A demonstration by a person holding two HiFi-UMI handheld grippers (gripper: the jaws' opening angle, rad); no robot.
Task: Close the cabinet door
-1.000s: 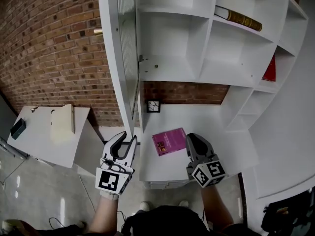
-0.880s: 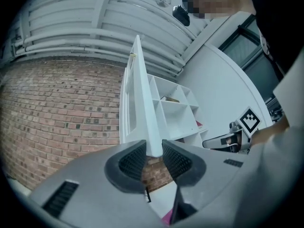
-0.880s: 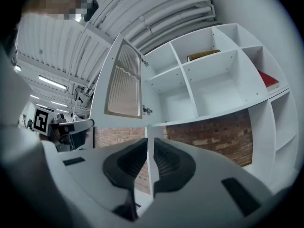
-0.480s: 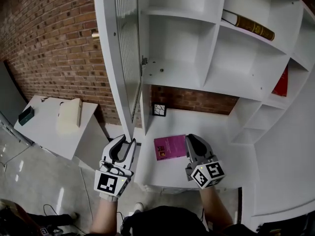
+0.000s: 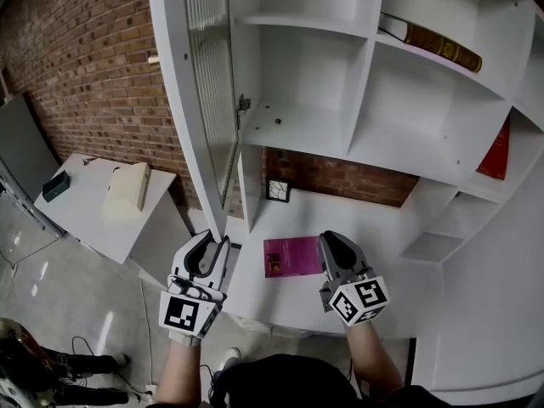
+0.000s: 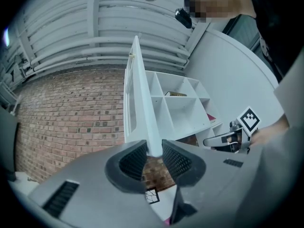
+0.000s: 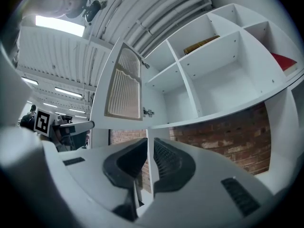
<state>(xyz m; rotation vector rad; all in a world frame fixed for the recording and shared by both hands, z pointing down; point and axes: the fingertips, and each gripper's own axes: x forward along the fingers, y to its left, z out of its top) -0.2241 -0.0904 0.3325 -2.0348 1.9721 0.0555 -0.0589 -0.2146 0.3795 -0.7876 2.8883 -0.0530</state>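
Observation:
The white cabinet door (image 5: 208, 100), with a ribbed glass panel, stands swung open at the left of the white shelf unit (image 5: 357, 75). My left gripper (image 5: 214, 246) is at the door's lower front corner. In the left gripper view, the door's (image 6: 137, 103) thin edge runs down between the pads (image 6: 135, 159), and the left gripper (image 6: 153, 158) is shut on it. My right gripper (image 5: 333, 243) hovers above the desk top beside a magenta book (image 5: 291, 256), its jaws nearly together and holding nothing. From the right gripper view the door (image 7: 124, 87) shows face-on.
A small framed picture (image 5: 277, 190) leans on the brick back wall over the desk top (image 5: 382, 228). A brown book (image 5: 433, 45) and a red book (image 5: 497, 151) sit in the shelves. At the left, a low white table (image 5: 93, 219) holds a cream box (image 5: 127, 189).
Both hands have drifted a little sideways and the view has shifted with them. The left jaws stay round the door's lower corner, and the right gripper stays by the magenta book.

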